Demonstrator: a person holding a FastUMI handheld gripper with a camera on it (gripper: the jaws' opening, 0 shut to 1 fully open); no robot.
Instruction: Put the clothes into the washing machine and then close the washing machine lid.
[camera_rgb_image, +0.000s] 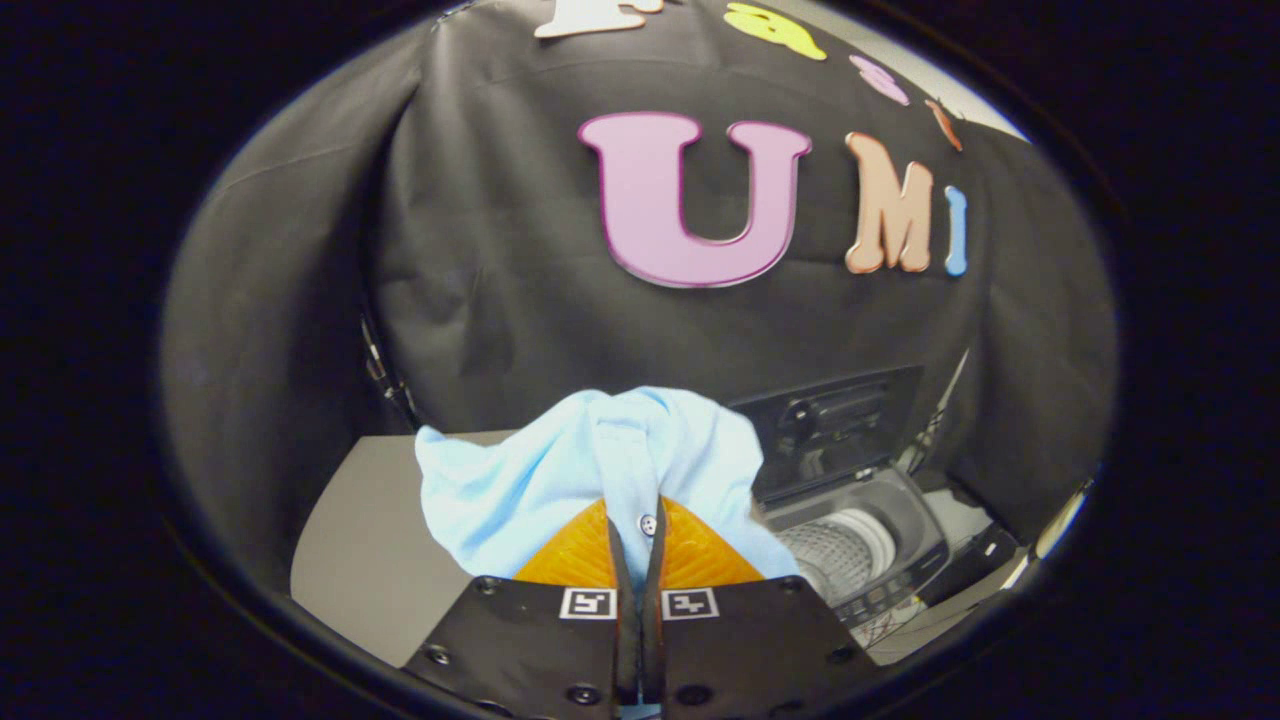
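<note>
Both fingers (610, 545) of the gripper (637, 540) pinched the shirt (560, 470) at its buttoned placket, the soft, light cloth draping above the table (360, 530), left of the open washer (860, 540), likely to slip unless bunched.

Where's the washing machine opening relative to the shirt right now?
Its open drum sits just right of and beyond the light blue shirt pinched in the gripper.

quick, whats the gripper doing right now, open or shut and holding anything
Gripper: shut on the light blue shirt, both fingers pinching the buttoned strip, the cloth lifted and bunched just left of the open washing machine.
</note>
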